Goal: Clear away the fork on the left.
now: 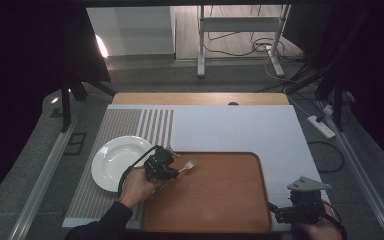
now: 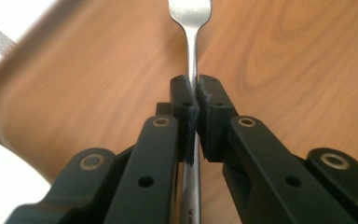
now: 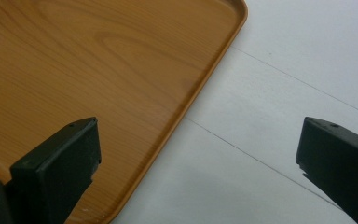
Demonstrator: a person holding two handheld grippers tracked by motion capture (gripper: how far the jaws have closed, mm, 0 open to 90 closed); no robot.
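High view: your left gripper (image 1: 172, 162), left of centre, had a fork (image 1: 190, 164) clamped, tines over the upper-left corner of the wooden tray (image 1: 215, 200), beside the white plate (image 1: 115, 161). It looked carried, not yet set down.

Left gripper view: jaws pinched the fork's handle (image 2: 193, 93); no writing was readable.

Right gripper view: your right gripper (image 3: 200, 158) gaped wide, empty, over the tray's corner (image 3: 205, 88) and the table (image 3: 284, 56).

The wooden tray (image 1: 215, 195) lies bare across most of its bed, so a hand can pass freely over it; only the fork (image 1: 189, 164), pinched in the left gripper (image 1: 172, 169), juts over its near-left corner. The white plate (image 1: 116, 162) blocks the striped mat (image 1: 130, 125) just left of the tray. The worktop (image 1: 240, 130) behind the tray is open. The right gripper (image 1: 275, 212) sits at the tray's right rim, fingers (image 3: 58, 161) spread wide.
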